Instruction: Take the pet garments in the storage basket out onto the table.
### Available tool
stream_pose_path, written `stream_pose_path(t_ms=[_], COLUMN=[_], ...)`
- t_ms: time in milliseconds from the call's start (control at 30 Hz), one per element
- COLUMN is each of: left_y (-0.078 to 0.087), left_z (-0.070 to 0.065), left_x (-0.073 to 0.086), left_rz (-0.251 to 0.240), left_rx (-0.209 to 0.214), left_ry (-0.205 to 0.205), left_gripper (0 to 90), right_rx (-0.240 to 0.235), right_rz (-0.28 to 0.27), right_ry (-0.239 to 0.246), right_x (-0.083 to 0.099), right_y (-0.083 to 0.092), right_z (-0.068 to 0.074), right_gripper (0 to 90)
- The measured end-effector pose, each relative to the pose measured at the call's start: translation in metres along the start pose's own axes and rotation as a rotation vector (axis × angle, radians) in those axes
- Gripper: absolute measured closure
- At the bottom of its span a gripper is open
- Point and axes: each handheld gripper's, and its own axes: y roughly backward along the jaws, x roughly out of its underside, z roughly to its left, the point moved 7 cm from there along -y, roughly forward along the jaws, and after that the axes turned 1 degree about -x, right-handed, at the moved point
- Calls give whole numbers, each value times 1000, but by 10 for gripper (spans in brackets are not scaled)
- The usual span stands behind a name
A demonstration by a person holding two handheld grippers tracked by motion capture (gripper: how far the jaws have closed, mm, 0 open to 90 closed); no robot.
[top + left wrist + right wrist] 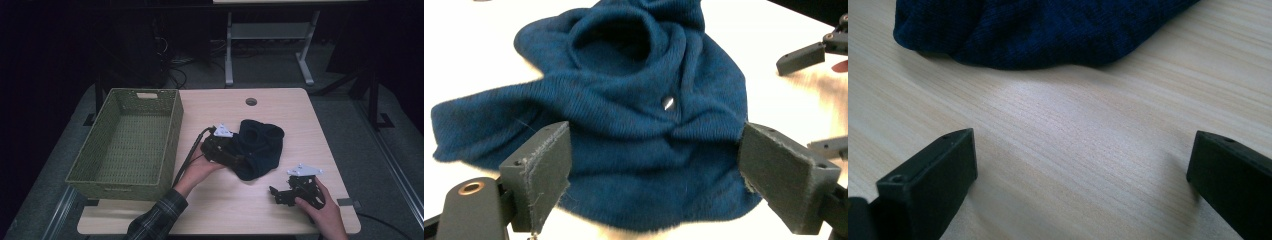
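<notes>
My left tool (pixel 654 170) stands wide over the near hem of the dark blue knit garment (pixel 634 115), heaped mid-counter (pixel 300 107); soft, light and limp, I judge; best pinched at a thick fold; my right tool (pixel 1083 165) waits wide, empty.
</notes>
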Motion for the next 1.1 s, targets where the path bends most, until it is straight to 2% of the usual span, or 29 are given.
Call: stream_pose_path(t_ms=[67, 233, 500, 633, 700, 933, 1067, 1100], left_y=[4, 15, 30, 33, 34, 28, 23, 22], left_z=[0, 0, -5, -9, -11, -17, -18, -17], left_x=[5, 17, 40, 55, 62, 86, 98, 99], left_rz=[-5, -28, -49, -37, -16, 40, 69, 66], left_rx=[3, -36, -55, -80, -87, -87, -124, -140], left_ry=[12, 18, 50, 48, 30, 39, 28, 9], left_gripper=[140, 142, 142, 141, 137, 131, 130, 128], right_rx=[0, 0, 0, 0, 0, 1, 1, 1], right_rz=[0, 0, 1, 1, 1, -1, -1, -1], right_ry=[0, 0, 0, 0, 0, 4, 4, 4], right_x=[0, 0, 0, 0, 0, 0, 0, 0], right_y=[0, 0, 0, 0, 0, 0, 0, 0], right_z=[0, 0, 0, 0, 0, 0, 0, 0], right_gripper=[0, 0, 0, 0, 0, 0, 0, 0])
